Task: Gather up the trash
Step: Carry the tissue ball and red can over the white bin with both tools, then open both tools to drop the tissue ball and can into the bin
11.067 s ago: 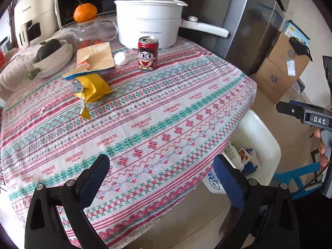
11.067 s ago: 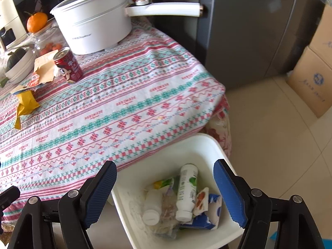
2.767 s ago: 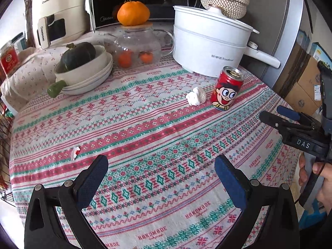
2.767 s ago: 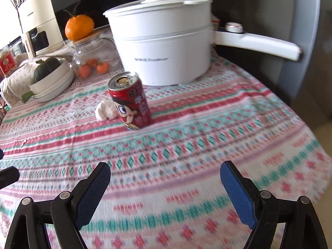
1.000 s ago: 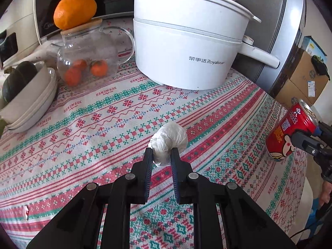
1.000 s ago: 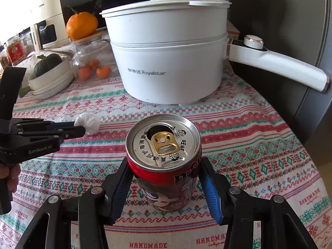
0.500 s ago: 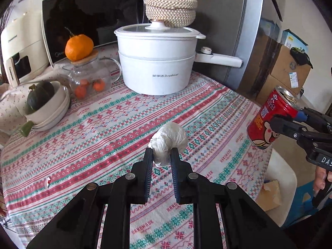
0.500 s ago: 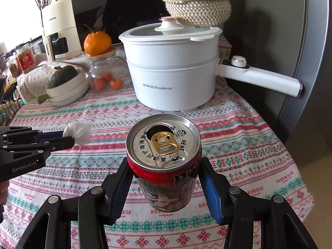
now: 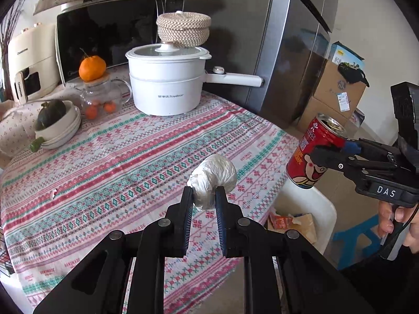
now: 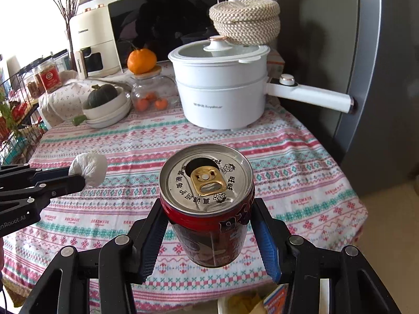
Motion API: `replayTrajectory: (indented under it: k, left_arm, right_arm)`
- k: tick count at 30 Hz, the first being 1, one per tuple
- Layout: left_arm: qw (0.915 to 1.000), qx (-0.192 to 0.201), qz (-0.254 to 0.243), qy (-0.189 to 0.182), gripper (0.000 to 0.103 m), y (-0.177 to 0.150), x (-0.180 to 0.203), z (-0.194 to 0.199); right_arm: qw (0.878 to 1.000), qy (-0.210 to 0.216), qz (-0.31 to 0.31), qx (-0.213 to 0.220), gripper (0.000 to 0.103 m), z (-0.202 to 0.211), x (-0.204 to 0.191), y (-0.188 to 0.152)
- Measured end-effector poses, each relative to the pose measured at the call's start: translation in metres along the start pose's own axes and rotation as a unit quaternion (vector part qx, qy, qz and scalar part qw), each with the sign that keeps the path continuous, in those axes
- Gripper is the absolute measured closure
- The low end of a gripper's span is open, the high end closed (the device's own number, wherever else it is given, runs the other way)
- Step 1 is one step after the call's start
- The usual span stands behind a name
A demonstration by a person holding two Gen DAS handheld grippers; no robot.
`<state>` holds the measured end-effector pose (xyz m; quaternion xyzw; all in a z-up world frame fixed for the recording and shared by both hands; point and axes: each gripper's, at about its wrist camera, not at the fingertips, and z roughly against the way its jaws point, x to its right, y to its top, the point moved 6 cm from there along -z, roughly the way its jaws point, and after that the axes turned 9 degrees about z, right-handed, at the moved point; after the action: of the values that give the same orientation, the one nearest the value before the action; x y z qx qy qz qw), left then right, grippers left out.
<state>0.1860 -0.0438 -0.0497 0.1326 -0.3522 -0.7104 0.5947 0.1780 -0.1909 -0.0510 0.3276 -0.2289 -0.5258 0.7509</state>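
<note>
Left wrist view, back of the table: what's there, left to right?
Air fryer → bowls with the green squash → glass teapot with the orange on top → white electric pot → red can in the right hand-held gripper.

A crumpled white tissue ball [image 9: 213, 176] hangs above the tablecloth; at its three o'clock, an opened red aluminium cartoon can [image 9: 313, 151], tilted.

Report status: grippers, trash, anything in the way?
Left gripper shut on tissue wad. Right gripper shut on can. Bin below, nothing blocking.
</note>
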Motion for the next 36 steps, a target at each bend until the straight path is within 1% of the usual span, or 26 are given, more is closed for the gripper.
replayTrajectory:
  k: [7,10,13,17,22,26,30,32,36]
  left_arm:
    - [0.9993,-0.028,-0.003,-0.024,0.085,-0.038,0.028,-0.009]
    - [0.9983,-0.042,-0.002,-0.040,0.085,-0.050,0.042,-0.018]
    - [0.9972,-0.056,-0.019,-0.045,0.085,-0.062,0.061,-0.030]
    - [0.9947,-0.074,-0.047,-0.053,0.085,-0.075,0.088,-0.047]
    - [0.9896,-0.100,-0.080,-0.064,0.085,-0.093,0.124,-0.072]
    - [0.9851,-0.118,-0.108,-0.063,0.085,-0.106,0.147,-0.097]
    - [0.9819,-0.130,-0.124,-0.059,0.084,-0.116,0.158,-0.120]
    - [0.9812,-0.131,-0.130,-0.056,0.084,-0.118,0.162,-0.128]
    - [0.9805,-0.132,-0.132,-0.062,0.083,-0.120,0.165,-0.134]
  right_arm:
    - [0.999,-0.010,-0.030,-0.020,0.047,0.023,0.016,-0.035]
    - [0.998,-0.024,-0.049,-0.027,0.047,0.028,0.029,-0.051]
    - [0.996,-0.033,-0.068,-0.047,0.047,0.029,0.040,-0.069]
    - [0.993,-0.051,-0.069,-0.076,0.047,0.028,0.053,-0.091]
    - [0.986,-0.057,-0.113,-0.111,0.047,0.028,0.080,-0.118]
    - [0.980,-0.064,-0.141,-0.123,0.047,0.031,0.099,-0.131]
    - [0.976,-0.068,-0.157,-0.132,0.047,0.032,0.110,-0.139]
    - [0.975,-0.070,-0.162,-0.135,0.047,0.033,0.114,-0.142]
    - [0.973,-0.072,-0.169,-0.137,0.047,0.035,0.121,-0.146]
